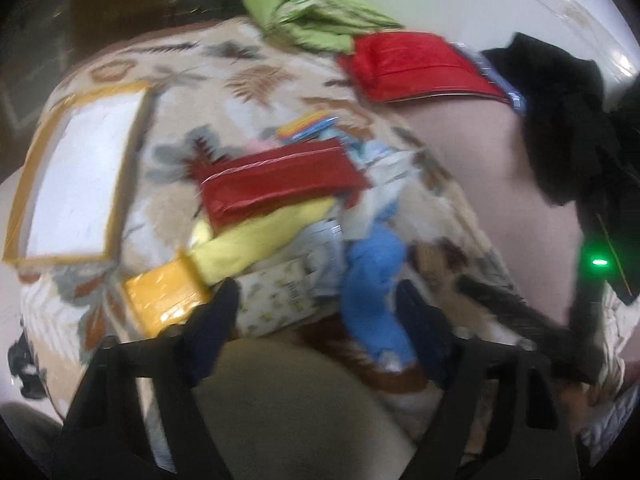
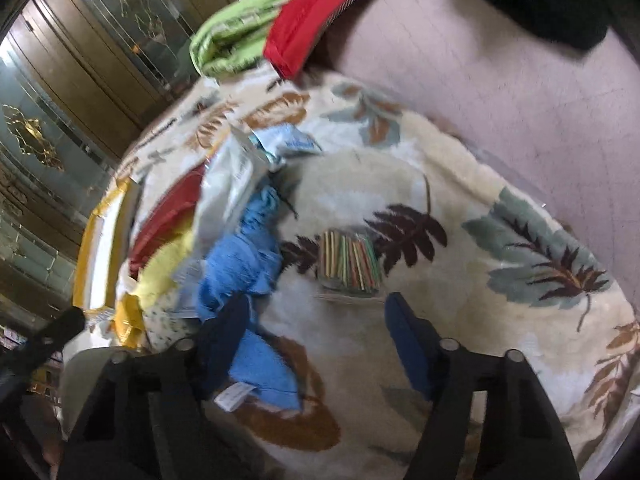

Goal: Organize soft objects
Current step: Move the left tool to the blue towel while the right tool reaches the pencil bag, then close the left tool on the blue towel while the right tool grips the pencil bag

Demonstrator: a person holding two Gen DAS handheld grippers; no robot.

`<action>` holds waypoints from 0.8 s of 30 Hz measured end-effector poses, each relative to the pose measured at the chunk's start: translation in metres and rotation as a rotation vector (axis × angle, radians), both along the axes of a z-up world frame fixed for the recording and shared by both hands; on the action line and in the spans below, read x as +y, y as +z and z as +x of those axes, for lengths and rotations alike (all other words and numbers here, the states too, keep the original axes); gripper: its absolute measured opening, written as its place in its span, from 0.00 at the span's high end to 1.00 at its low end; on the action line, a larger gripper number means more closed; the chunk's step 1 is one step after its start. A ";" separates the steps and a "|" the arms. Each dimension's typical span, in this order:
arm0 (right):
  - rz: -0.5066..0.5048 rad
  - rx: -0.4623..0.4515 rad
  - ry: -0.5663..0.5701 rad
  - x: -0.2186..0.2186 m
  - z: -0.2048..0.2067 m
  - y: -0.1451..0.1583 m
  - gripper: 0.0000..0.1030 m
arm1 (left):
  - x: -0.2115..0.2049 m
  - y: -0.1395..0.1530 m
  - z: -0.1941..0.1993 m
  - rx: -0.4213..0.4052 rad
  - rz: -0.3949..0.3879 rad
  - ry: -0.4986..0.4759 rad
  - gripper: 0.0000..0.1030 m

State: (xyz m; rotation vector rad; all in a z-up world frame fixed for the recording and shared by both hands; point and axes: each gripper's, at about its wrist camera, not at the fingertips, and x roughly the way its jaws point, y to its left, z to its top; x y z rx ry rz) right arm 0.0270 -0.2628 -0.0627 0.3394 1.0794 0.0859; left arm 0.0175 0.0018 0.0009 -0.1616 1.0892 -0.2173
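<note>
Your left gripper [image 1: 316,312] hangs wide over the heap on the leaf-print rug [image 1: 224,60], gripping nothing; the blue cloth [image 1: 374,280] lies between its fingers, the yellow cloth [image 1: 256,240] and red pouch [image 1: 276,184] beyond. Your right gripper [image 2: 316,320] is wide and empty too, its left finger [image 2: 224,332] over the blue cloth [image 2: 240,264], with a packet of coloured sticks [image 2: 348,260] just ahead. Both views are blurred.

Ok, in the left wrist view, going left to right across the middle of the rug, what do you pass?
Gold-framed white board → dark red pouch → blue cloth → the other gripper with its green light at the right edge.
</note>
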 end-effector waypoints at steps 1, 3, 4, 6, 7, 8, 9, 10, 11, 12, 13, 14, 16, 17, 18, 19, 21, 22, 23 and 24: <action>-0.001 0.005 -0.007 -0.002 0.004 -0.003 0.43 | -0.010 0.005 0.005 -0.004 -0.005 -0.031 0.26; 0.002 0.016 -0.023 -0.005 0.010 -0.008 0.43 | -0.032 0.009 0.016 -0.019 0.001 -0.109 0.26; -0.006 0.024 -0.030 -0.006 0.013 -0.010 0.43 | -0.048 0.008 0.026 -0.014 0.027 -0.165 0.26; -0.015 0.023 -0.038 -0.008 0.021 -0.013 0.43 | -0.068 -0.001 0.043 0.007 0.047 -0.249 0.26; -0.016 0.032 -0.037 -0.009 0.024 -0.016 0.43 | -0.080 -0.012 0.057 0.039 0.083 -0.295 0.26; -0.019 0.039 -0.042 -0.009 0.027 -0.019 0.43 | -0.084 -0.019 0.067 0.045 0.111 -0.300 0.26; -0.016 0.050 -0.045 -0.010 0.029 -0.022 0.43 | -0.088 -0.023 0.073 0.054 0.109 -0.311 0.28; -0.004 0.058 -0.042 -0.011 0.030 -0.024 0.45 | -0.092 -0.032 0.083 0.110 0.107 -0.340 0.28; 0.017 0.068 -0.039 -0.012 0.032 -0.028 0.46 | -0.095 -0.043 0.091 0.164 0.122 -0.362 0.28; 0.015 0.081 -0.040 -0.012 0.032 -0.030 0.48 | -0.097 -0.053 0.096 0.195 0.168 -0.368 0.28; 0.002 0.087 -0.041 -0.012 0.032 -0.030 0.48 | -0.098 -0.059 0.099 0.212 0.182 -0.356 0.32; -0.015 0.091 -0.040 -0.011 0.033 -0.031 0.48 | -0.096 -0.062 0.100 0.235 0.160 -0.347 0.33; -0.019 0.096 -0.036 -0.011 0.035 -0.034 0.50 | -0.095 -0.070 0.103 0.271 0.138 -0.357 0.34; -0.023 0.104 -0.037 -0.011 0.037 -0.037 0.51 | -0.097 -0.078 0.104 0.311 0.160 -0.359 0.34; -0.034 0.111 -0.038 -0.010 0.038 -0.040 0.55 | -0.101 -0.084 0.108 0.341 0.184 -0.358 0.43; -0.049 0.115 -0.041 -0.009 0.039 -0.039 0.58 | -0.104 -0.090 0.109 0.360 0.205 -0.358 0.64; -0.083 0.113 -0.028 -0.005 0.037 -0.037 0.71 | -0.110 -0.098 0.108 0.387 0.222 -0.399 0.74; -0.074 0.112 -0.020 -0.004 0.036 -0.037 0.80 | -0.112 -0.097 0.106 0.385 0.220 -0.416 0.77; -0.055 0.114 -0.015 -0.003 0.035 -0.037 0.83 | -0.113 -0.095 0.104 0.370 0.224 -0.415 0.78; -0.048 0.115 -0.017 -0.003 0.034 -0.036 0.85 | -0.111 -0.090 0.103 0.347 0.216 -0.410 0.80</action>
